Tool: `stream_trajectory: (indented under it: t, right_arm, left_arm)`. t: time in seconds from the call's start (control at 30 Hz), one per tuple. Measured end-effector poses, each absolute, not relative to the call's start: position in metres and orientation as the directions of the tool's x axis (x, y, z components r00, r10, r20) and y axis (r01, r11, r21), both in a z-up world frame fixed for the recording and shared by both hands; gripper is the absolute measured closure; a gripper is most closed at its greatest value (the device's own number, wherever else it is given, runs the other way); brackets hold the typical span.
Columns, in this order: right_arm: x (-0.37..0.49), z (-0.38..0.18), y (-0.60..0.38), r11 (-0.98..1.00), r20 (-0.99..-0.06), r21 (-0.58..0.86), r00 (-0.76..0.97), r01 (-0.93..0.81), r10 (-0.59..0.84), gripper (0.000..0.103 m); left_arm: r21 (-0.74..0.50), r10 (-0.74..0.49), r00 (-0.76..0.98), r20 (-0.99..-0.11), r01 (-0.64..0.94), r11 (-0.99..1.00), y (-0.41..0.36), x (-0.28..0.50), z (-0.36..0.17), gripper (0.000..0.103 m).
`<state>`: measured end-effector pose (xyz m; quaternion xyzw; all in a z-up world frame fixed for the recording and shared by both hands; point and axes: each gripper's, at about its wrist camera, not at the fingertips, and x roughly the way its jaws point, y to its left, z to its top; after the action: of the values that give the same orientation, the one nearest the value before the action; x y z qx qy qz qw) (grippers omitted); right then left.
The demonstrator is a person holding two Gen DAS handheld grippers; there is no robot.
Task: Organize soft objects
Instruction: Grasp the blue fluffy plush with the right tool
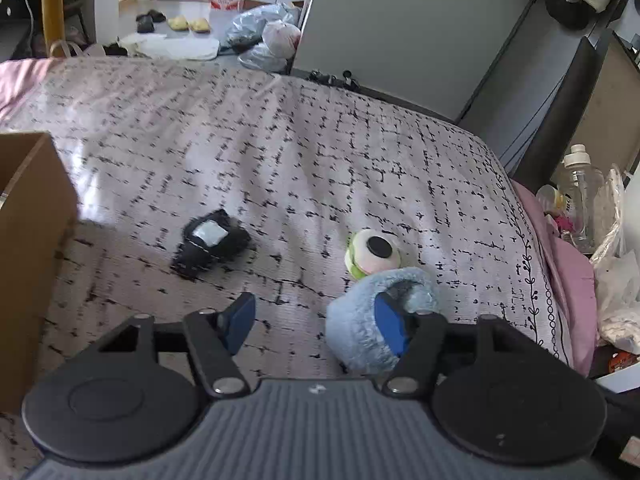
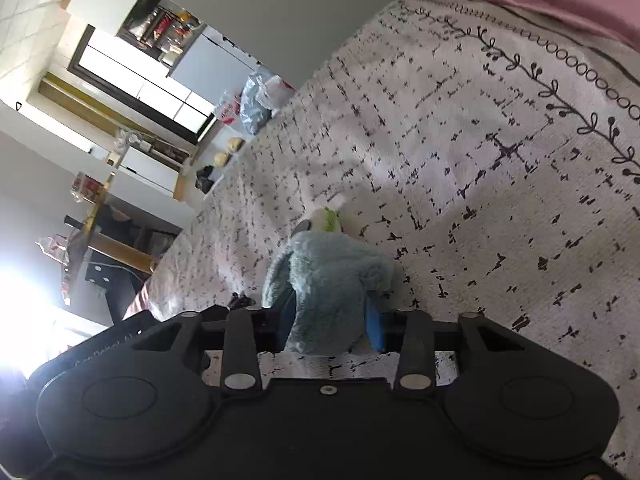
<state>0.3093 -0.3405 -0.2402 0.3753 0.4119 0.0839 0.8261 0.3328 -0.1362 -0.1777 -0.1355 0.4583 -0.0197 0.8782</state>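
Bed [image 1: 280, 140] under a speckled cover carries three soft things: a blue plush [image 1: 360, 332] at 5 o'clock in the left wrist view, a green-and-white toy [image 1: 372, 254] just past it, and a black plush [image 1: 212, 242] near 9 o'clock. The right gripper [image 2: 332, 320] is clamped on the blue plush. The left gripper [image 1: 316, 320] stands apart, one pad inside the plush's hollow. A cardboard box [image 1: 28, 240] sits at 9 o'clock.
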Motion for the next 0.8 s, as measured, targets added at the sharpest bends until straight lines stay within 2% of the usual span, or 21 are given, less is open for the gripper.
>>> stream_trajectory:
  t: [0.07,0.13,0.33,0.53,0.6,0.67,0.8]
  right_arm:
    - [0.312,-0.245,-0.340,0.693,-0.619,0.698,0.638,0.179,0.459,0.068]
    - [0.315,-0.247,-0.339,0.683,-0.610,0.710,0.636,0.172,0.473,0.068]
    - [0.318,-0.255,-0.341,0.667,-0.608,0.722,0.630,0.185,0.483,0.070]
    - [0.318,-0.262,-0.342,0.673,-0.621,0.713,0.624,0.197,0.474,0.073]
    - [0.318,-0.263,-0.341,0.674,-0.618,0.715,0.621,0.188,0.482,0.077]
    - [0.317,-0.262,-0.340,0.669,-0.612,0.721,0.619,0.179,0.493,0.080]
    - [0.313,-0.255,-0.339,0.674,-0.596,0.723,0.633,0.154,0.494,0.082]
  left_arm:
    - [-0.273,-0.177,0.567,-0.804,-0.087,0.958,-0.139,0.338,-0.183,0.049]
    - [-0.289,-0.192,0.565,-0.803,-0.085,0.954,-0.142,0.341,-0.187,0.050]
    - [-0.309,-0.225,0.534,-0.815,-0.072,0.948,-0.152,0.352,-0.200,0.061]
    - [-0.334,-0.249,0.510,-0.823,-0.079,0.939,-0.157,0.360,-0.213,0.063]
    - [-0.339,-0.254,0.503,-0.826,-0.084,0.937,-0.158,0.361,-0.218,0.063]
    - [-0.376,-0.279,0.505,-0.816,-0.097,0.922,-0.155,0.360,-0.219,0.077]
    - [-0.392,-0.282,0.527,-0.801,-0.107,0.914,-0.151,0.351,-0.210,0.080]
